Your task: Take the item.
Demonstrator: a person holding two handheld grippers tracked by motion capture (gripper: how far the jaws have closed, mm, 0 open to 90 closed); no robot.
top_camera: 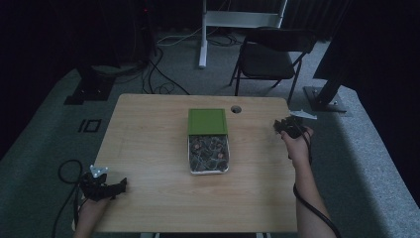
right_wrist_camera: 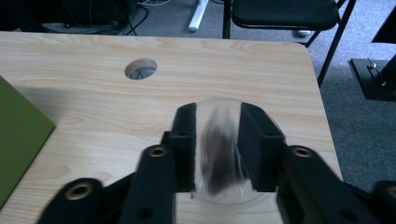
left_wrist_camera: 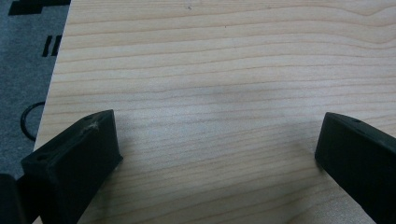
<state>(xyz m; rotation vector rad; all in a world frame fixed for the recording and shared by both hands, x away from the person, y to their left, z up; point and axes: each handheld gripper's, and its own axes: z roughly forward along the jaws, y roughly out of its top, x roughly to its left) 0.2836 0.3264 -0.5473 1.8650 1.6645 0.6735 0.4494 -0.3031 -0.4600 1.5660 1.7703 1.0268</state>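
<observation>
Right gripper [right_wrist_camera: 218, 140] pinches a clear round object [right_wrist_camera: 219, 149] near the table's right edge; left gripper [left_wrist_camera: 219, 149] rests spread at the front-left corner.

The clear object, blurred with a dark smear inside, sits between the right jaws; its axis and facing cannot be told. The left jaws stand wide apart over bare wood. At the middle of the light wooden table [top_camera: 148, 148] lies a tray of small dark parts [top_camera: 208, 153], long axis front to back, its green lid [top_camera: 207, 121] slid toward the far edge beside a cable hole [top_camera: 236, 109]. Beyond: grey carpet, a black folding chair [top_camera: 270, 57], cables, dark curtains.
</observation>
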